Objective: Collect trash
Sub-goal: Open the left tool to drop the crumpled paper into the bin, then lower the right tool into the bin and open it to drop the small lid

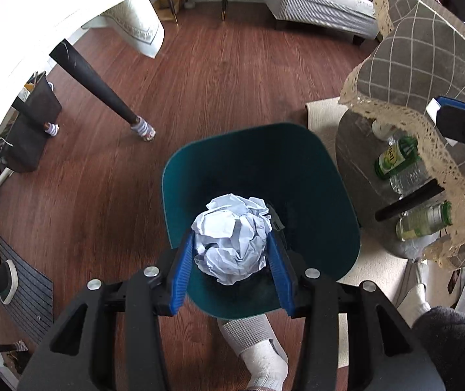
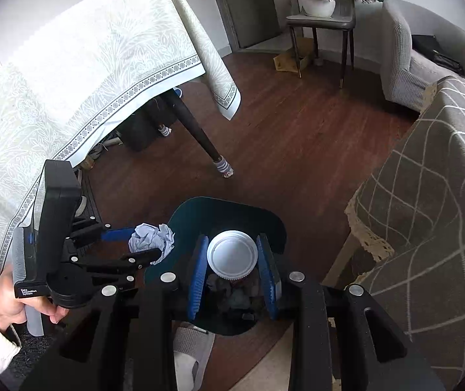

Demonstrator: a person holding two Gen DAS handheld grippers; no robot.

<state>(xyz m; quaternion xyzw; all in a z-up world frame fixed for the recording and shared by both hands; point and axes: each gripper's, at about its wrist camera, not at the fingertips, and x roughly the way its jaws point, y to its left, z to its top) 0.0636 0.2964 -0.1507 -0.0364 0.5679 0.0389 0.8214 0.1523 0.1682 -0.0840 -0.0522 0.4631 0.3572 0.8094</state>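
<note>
Jar (image 2: pixel 232 255) body hidden beneath its white lid

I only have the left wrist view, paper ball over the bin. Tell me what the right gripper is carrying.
Observer: The right gripper is shut on a jar with a white lid.
Operator: Report where it is relative to the bin.
Observer: It is over the bin opening, lid facing the camera.
Operator: Check my paper ball from that side.
Observer: The paper ball is clamped in the left gripper, near the bin's left rim as that view shows it.
</note>
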